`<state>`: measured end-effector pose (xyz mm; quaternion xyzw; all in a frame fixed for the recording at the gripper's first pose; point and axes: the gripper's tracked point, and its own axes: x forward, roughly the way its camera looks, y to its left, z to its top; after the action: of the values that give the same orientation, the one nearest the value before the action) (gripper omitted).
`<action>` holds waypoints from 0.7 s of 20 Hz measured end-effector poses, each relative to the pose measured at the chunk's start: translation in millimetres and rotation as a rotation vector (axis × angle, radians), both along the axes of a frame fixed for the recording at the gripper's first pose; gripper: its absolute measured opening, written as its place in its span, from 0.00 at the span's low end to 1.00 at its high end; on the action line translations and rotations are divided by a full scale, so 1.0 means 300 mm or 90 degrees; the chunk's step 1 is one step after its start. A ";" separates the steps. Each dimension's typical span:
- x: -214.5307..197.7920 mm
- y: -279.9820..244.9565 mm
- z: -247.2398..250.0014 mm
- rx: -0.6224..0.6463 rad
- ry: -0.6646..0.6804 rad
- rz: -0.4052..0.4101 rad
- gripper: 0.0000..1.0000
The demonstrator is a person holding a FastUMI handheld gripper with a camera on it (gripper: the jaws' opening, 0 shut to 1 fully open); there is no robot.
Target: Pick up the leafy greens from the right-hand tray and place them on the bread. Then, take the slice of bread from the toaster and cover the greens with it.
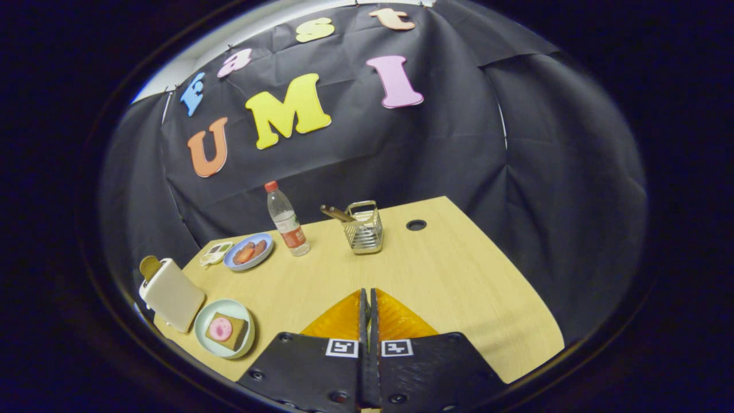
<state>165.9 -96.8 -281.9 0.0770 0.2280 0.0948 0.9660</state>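
Gripper [367, 304]: hovering above the wooden table [459, 287], fingers pressed together, gripping nothing.
Bread [228, 331]: lying with a pink slice on a pale green plate [202, 335], well off to the fingers' left.
Toaster [171, 293]: standing just beside that plate, toast slice [150, 265] poking up.
Leafy greens: cannot tell; possibly the small tray [215, 253] beside the blue plate [231, 264].
Doing it well: spreading the fingers before descending, approaching from above.

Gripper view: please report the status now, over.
Gripper shut, holding nothing, above bare table. Bread on plate far to fingers' left, pink slice on top, no greens on it. Toaster beside it, slice still in slot. Path unobstructed.
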 end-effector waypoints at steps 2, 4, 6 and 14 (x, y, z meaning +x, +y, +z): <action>-0.003 0.011 0.042 -0.019 -0.009 -0.001 0.00; -0.006 0.031 0.083 -0.032 -0.015 -0.002 0.00; -0.010 0.056 0.131 -0.050 -0.026 -0.004 0.00; -0.080 0.324 0.287 -0.081 -0.054 0.019 0.00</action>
<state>141.9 0.4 -195.9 0.0083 0.1932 0.0974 0.9763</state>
